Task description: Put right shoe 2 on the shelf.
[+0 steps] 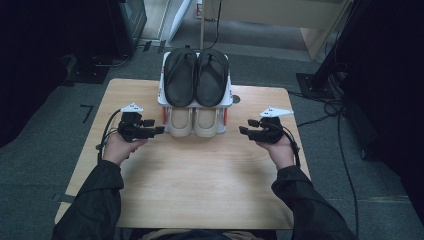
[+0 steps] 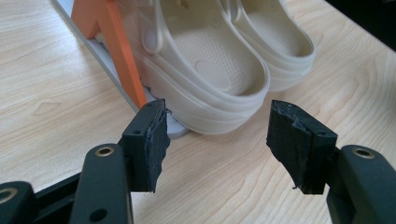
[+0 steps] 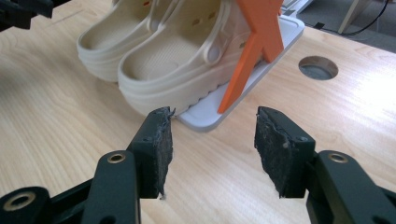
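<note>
Clogs: beige clogs (image 1: 193, 121) on lower tier of shoe rack (image 1: 229, 98), black sandals (image 1: 196, 76) above.
Left gripper (image 1: 159, 130): jaws apart, empty, beside left clog.
Right gripper (image 1: 243, 130): jaws apart, empty, near rack's right side.

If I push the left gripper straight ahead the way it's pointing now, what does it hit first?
Most likely the heel of the nearer beige clog, which sits dead ahead between the open fingers of the left gripper. The left finger may graze the rack's orange upright first; depth is hard to judge.
</note>
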`<act>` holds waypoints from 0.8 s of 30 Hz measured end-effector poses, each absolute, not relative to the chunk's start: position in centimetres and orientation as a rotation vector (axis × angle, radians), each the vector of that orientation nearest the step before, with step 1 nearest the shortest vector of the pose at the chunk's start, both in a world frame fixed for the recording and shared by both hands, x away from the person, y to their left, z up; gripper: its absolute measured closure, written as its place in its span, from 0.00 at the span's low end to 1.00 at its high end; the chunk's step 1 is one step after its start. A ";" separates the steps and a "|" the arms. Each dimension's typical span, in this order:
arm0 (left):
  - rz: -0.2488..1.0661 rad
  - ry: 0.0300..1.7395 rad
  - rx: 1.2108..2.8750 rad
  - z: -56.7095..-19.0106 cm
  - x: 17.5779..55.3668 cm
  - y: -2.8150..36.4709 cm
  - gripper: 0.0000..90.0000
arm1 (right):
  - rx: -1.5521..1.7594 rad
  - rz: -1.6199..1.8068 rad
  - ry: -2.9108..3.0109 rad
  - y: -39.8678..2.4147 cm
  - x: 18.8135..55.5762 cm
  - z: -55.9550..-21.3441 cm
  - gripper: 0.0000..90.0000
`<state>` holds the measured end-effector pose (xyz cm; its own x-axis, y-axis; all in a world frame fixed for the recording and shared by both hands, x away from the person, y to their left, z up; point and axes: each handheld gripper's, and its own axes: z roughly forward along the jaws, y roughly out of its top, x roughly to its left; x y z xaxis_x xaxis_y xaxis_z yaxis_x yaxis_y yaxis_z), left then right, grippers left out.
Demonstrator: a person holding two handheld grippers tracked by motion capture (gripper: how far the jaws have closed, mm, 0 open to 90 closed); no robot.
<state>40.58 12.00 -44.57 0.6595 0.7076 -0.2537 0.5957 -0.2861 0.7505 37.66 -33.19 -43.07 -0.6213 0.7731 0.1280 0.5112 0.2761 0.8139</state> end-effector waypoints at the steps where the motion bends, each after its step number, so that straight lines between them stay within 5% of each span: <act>1: 0.153 1.016 1.985 -44.6 40.4 11.9 0.43 | 1.174 1.268 2.265 -33.3 37.5 -43.2 0.52; 24: 0.099 0.968 2.049 -45.7 38.7 10.4 0.40 | 1.245 1.344 2.267 -33.8 34.0 -46.6 0.49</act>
